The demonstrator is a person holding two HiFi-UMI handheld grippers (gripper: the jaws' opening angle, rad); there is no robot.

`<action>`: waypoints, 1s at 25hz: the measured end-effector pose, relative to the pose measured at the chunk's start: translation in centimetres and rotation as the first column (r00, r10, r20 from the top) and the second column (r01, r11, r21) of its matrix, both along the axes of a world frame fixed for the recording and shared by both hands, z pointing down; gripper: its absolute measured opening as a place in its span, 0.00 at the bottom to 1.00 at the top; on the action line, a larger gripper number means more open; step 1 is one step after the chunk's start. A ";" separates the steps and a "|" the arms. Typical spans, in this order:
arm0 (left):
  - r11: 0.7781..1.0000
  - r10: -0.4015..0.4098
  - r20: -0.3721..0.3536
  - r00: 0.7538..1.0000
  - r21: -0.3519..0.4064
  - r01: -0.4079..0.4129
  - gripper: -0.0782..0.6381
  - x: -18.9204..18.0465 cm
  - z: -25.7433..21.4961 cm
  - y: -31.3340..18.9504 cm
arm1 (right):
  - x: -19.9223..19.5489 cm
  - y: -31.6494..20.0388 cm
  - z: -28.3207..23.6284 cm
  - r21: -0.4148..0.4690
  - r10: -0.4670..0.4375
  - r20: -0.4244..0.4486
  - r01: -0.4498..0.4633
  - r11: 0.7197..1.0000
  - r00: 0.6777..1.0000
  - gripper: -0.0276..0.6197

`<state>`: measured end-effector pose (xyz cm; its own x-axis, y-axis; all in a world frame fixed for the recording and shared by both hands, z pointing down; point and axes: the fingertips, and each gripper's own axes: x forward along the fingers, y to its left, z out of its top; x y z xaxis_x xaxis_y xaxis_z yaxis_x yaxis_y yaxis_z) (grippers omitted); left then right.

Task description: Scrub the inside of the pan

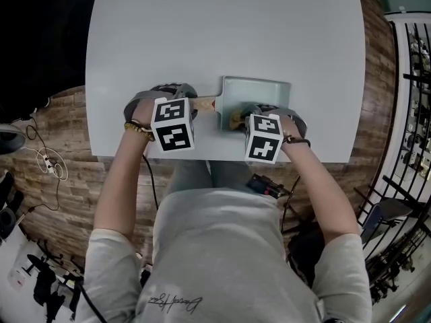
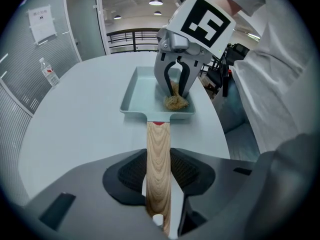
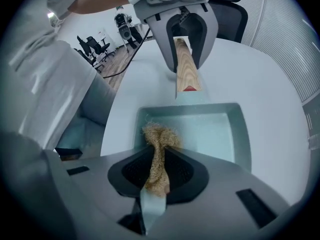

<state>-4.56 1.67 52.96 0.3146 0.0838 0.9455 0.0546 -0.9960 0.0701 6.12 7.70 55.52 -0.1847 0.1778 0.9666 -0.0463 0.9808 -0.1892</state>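
My left gripper (image 2: 159,170) is clamped on the flat wooden handle (image 2: 158,144). My right gripper (image 3: 159,165) pinches a coarse tan fibre scrubber (image 3: 159,136) down inside the pan (image 3: 239,134). The rectangular pale-green pan sits near the front edge of the table (image 1: 222,32), its long axis left-right and its handle pointing left. The table is smooth, pale grey and rounded, over a wood-plank floor (image 1: 60,133).
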 end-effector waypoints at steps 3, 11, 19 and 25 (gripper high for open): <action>1.000 0.002 -0.001 1.000 0.000 -0.002 0.32 -0.1 -0.1 0.1 | 0.5 -1.6 0.1 0.019 0.036 0.004 -0.036 0.999 0.999 0.16; 1.000 0.024 0.010 1.000 -0.004 -0.023 0.32 -0.1 -0.3 0.7 | 2.0 -5.9 0.0 0.070 0.046 -0.031 -0.043 0.997 0.998 0.16; 0.999 0.028 0.013 1.000 -0.015 -0.028 0.32 -0.1 -0.5 1.0 | 2.2 -8.1 0.0 0.102 0.066 -0.036 -0.062 0.993 0.997 0.17; 1.000 0.003 0.020 1.000 -0.017 -0.002 0.32 -0.1 -0.2 0.9 | 2.1 -8.0 0.2 0.147 0.038 -0.049 -0.031 0.989 0.998 0.16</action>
<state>-4.66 2.57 52.79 0.2950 0.1009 0.9501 0.0553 -0.9945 0.0885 8.23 -0.35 55.70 -0.1375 0.0288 0.9901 -0.0868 0.9954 -0.0410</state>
